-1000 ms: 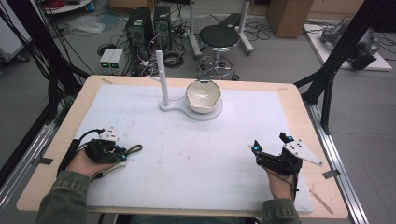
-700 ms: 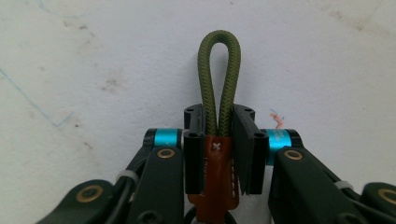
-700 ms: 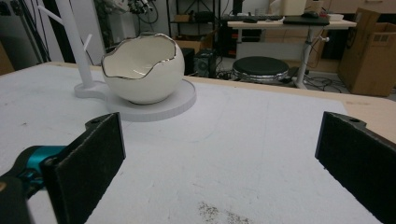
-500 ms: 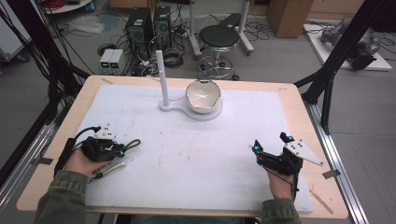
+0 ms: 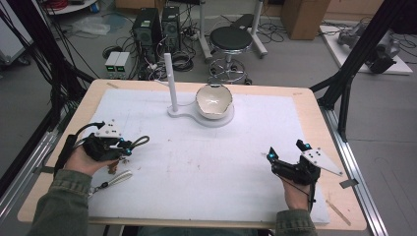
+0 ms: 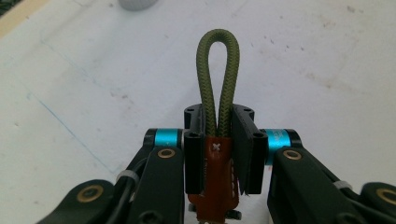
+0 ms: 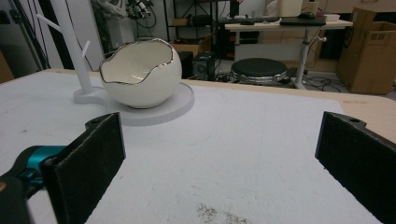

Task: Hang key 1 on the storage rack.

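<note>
Since a second ago my left gripper (image 5: 129, 146) has lifted off the mat's left edge with the keychain strap (image 5: 139, 141); right gripper (image 5: 287, 152) hasn't moved. High view: lift step in hand; next, I judge, carry it to the white peg stand (image 5: 171, 81) beside the eggshell bowl (image 5: 213, 101) near the far edge. Left gripper view: jaws clamped on an olive cord loop (image 6: 218, 70) with brown leather tab (image 6: 215, 179). Right gripper view: jaws wide apart, nothing between.

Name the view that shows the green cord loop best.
Left gripper view: the green cord loop stands close up, clamped at its brown leather tab by the left tool. The high view shows it small; the right gripper view faces the eggshell bowl.
</note>
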A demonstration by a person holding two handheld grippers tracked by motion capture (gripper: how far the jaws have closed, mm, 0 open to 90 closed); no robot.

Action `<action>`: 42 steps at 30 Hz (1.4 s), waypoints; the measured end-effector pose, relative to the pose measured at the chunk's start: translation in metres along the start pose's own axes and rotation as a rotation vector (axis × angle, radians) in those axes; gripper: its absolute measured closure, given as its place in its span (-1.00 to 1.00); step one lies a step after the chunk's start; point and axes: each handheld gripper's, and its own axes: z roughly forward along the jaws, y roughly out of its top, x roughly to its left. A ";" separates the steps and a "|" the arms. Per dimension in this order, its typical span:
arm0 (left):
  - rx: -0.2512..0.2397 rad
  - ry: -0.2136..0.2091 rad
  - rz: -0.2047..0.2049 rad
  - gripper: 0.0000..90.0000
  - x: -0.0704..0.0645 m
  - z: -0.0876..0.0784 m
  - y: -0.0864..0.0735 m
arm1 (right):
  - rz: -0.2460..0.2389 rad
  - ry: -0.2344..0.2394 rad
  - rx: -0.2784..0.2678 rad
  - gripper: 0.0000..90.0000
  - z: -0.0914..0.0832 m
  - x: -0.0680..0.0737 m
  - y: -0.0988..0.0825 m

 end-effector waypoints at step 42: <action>-0.068 0.077 0.073 0.68 0.037 -0.029 0.100 | -0.005 0.001 -0.002 -0.99 -0.001 0.000 0.000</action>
